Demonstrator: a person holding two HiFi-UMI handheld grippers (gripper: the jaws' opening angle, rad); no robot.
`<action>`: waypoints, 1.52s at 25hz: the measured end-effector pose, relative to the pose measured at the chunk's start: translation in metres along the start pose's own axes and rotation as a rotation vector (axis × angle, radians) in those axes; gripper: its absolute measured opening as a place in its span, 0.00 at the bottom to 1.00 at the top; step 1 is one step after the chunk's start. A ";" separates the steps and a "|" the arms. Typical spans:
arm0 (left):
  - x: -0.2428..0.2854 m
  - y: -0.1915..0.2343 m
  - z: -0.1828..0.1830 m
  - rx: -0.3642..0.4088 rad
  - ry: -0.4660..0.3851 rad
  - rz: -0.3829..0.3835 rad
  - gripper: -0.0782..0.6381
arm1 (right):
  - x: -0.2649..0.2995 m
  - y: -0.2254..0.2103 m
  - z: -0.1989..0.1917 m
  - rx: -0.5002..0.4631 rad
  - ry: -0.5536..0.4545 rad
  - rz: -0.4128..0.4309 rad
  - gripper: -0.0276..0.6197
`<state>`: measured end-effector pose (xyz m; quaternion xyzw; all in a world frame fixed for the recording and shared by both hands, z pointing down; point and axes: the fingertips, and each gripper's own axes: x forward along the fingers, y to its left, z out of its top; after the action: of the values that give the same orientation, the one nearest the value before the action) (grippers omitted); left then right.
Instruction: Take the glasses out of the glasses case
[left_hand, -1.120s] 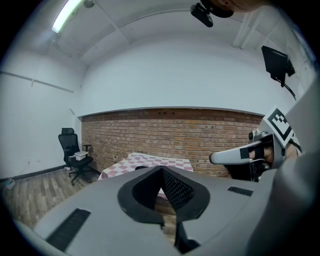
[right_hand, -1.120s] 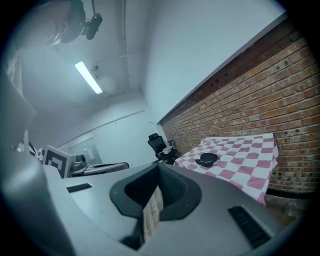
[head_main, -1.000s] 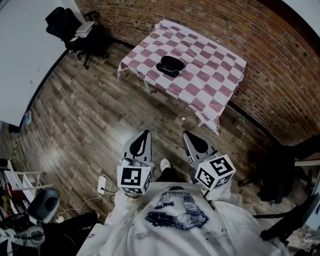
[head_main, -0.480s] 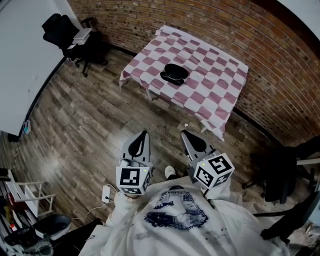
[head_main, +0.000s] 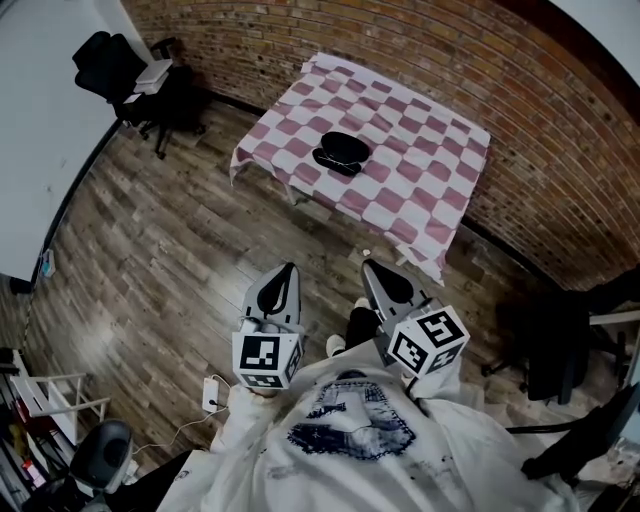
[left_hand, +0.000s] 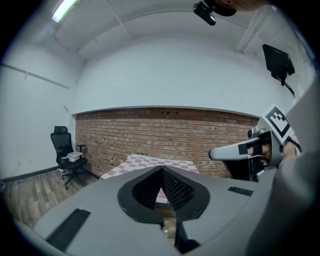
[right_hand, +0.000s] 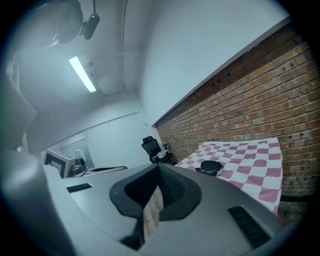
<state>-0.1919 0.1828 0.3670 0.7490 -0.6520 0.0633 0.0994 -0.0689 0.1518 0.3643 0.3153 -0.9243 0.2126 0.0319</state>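
Since a second ago the legs have moved. Back then only a white shoe showed between my two grippers. Now a dark leg (head_main: 362, 322) shows there, with the shoe (head_main: 335, 346) lower down. The desk (head_main: 430, 160) sits in almost the same spot in the frame.

I see the glasses case (head_main: 341, 152) in the upper middle of the head view. It is a dark oval lying on the pink and white checked cloth of the desk, close to the edge that faces me. I cannot tell if it is open.

My left gripper (head_main: 290, 267) and my right gripper (head_main: 369, 265) are in the lower middle of the frame, side by side over the wooden floor (head_main: 150, 250). Both point up the frame toward the desk. The case is well apart from them.

The left fingers (left_hand: 172, 190) are closed with nothing between them. The right fingers (right_hand: 170, 187) are closed too and hold nothing. In the right gripper view the case shows small, to the right of the fingertips.
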 end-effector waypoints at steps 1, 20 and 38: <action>0.005 -0.001 0.000 0.002 0.003 -0.005 0.12 | 0.002 -0.004 0.001 0.004 0.000 -0.005 0.06; 0.126 0.027 0.013 0.033 0.071 -0.032 0.12 | 0.088 -0.092 0.036 0.051 0.006 -0.028 0.06; 0.245 0.057 0.038 0.037 0.109 -0.002 0.12 | 0.171 -0.179 0.085 0.066 0.026 -0.009 0.06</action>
<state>-0.2150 -0.0695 0.3892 0.7468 -0.6435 0.1159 0.1211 -0.0921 -0.1082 0.3868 0.3176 -0.9148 0.2471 0.0346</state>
